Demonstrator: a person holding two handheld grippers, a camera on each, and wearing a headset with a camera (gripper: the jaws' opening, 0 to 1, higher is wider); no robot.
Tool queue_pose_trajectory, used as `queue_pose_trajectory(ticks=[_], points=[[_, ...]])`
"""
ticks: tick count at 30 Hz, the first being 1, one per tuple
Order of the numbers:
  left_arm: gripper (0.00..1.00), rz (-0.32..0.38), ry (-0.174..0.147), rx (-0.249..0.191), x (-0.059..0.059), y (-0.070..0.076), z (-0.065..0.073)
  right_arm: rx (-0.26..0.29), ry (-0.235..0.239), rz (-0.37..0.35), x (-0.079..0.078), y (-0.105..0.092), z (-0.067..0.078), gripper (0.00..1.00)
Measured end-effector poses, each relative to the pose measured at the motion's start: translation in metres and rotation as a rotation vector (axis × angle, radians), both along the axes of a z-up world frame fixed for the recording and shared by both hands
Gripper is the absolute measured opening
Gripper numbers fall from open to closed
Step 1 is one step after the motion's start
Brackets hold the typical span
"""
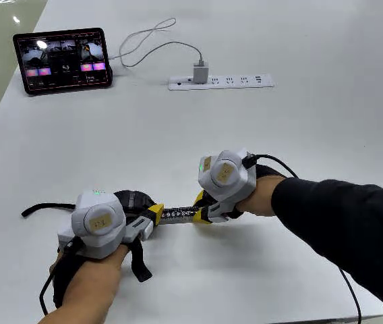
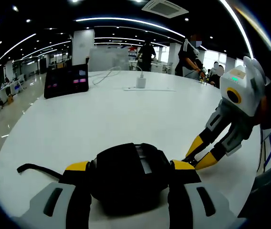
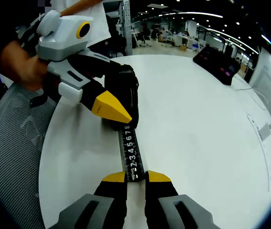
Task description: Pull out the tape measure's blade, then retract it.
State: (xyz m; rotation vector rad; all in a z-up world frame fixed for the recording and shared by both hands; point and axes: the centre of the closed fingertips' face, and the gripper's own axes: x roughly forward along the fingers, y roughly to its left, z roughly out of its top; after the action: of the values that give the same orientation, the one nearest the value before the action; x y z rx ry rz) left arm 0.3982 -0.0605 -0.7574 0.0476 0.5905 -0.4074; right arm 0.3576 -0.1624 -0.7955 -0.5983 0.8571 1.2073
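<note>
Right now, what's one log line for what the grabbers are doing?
left gripper: shut on black tape measure case | right gripper: shut on black numbered blade tip | blade: partly out | surface: white table

The tape [image 1: 132, 200] sits on the desk [image 1: 178, 135] between the left gripper's [image 2: 130, 166] jaws. Its blade [image 3: 130, 152] runs across to the right gripper [image 3: 136, 177], which pinches its end. Far beyond both grippers lie a tablet [image 1: 62, 59], left, and a power strip [image 1: 222, 82], right.
</note>
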Motion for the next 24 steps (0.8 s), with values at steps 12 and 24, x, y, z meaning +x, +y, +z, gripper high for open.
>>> queue_pose_trajectory(ticks=[12,24], points=[[0.6,-0.005,0.002,0.001,-0.001,0.0,0.0,0.003,0.002,0.0,0.001,0.008,0.0,0.1],[0.6,-0.005,0.008,0.005,-0.001,0.0,-0.001,0.008,-0.001,0.005,0.001,0.014,0.001,0.1]])
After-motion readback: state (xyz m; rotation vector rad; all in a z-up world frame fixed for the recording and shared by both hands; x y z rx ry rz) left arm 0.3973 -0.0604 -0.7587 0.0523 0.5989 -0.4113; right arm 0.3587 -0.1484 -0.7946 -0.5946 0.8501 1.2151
